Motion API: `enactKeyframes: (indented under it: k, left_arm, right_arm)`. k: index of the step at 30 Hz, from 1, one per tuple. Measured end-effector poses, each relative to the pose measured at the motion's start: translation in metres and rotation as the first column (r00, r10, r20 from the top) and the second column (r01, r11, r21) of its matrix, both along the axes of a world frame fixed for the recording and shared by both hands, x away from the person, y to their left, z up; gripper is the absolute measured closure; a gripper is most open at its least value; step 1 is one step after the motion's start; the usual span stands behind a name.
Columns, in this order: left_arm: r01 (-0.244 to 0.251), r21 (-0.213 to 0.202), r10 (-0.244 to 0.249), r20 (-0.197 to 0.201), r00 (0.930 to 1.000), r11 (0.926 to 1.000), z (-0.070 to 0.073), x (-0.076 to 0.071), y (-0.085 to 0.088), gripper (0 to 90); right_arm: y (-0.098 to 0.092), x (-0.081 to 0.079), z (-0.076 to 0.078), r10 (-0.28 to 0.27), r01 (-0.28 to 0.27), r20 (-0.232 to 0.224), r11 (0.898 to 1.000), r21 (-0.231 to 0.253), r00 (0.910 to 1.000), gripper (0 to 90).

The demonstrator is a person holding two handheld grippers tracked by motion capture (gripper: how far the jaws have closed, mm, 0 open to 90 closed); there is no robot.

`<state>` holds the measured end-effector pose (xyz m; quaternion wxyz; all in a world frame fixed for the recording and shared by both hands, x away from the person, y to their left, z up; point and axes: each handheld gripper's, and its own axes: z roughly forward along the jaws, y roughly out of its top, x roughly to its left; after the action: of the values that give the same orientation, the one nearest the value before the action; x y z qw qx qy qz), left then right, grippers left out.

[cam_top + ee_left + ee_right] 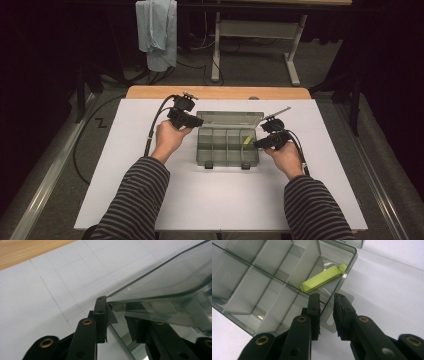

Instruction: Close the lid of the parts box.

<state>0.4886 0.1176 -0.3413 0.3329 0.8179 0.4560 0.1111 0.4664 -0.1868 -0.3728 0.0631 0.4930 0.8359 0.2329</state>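
While the left gripper (113, 322) clamps the lid (172, 287) edge between its jaws, seemingly to hold it up, the right gripper (327, 312) straddles the box (249, 277) wall with jaws slightly apart, a green clip (323, 277) lying just beyond them.

No readable text, label, brand, number or sign appears on anything in view.

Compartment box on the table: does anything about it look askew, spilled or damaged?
Nothing stands out. The compartment box sits square on the white sheet, lid open, with no cracks or spills visible. One yellow-green clip lies slanted in an end compartment. The left gripper is at the lid's edge; the right gripper straddles the box's end wall.
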Motion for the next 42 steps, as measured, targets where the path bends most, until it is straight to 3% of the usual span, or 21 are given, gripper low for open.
enactKeyframes:
  k: [16, 22, 32, 42]
  left_arm:
    - [0.006, 0.022, -0.006, 0.015, 0.9999, 0.9998, -0.001, -0.002, -0.001, 70.5]
    - [0.011, 0.032, -0.012, 0.012, 0.9999, 0.9994, -0.001, -0.004, 0.0, 70.2]
    - [0.026, 0.049, -0.026, 0.005, 0.9997, 0.9985, -0.003, -0.006, 0.0, 69.7]
    - [0.021, 0.052, -0.021, -0.011, 0.9997, 0.9984, -0.007, -0.009, 0.005, 66.6]
  right_arm:
    - [-0.004, -0.005, 0.001, 0.046, -0.047, 0.038, 0.998, 0.03, 0.9982, 72.1]
    - [-0.012, -0.008, 0.016, 0.058, -0.063, 0.087, 0.997, 0.049, 0.9945, 90.0]
    - [-0.013, -0.005, 0.035, 0.049, -0.065, 0.151, 0.993, 0.103, 0.9874, 90.0]
    - [-0.012, -0.005, 0.041, 0.05, -0.07, 0.164, 0.991, 0.113, 0.9852, 90.0]
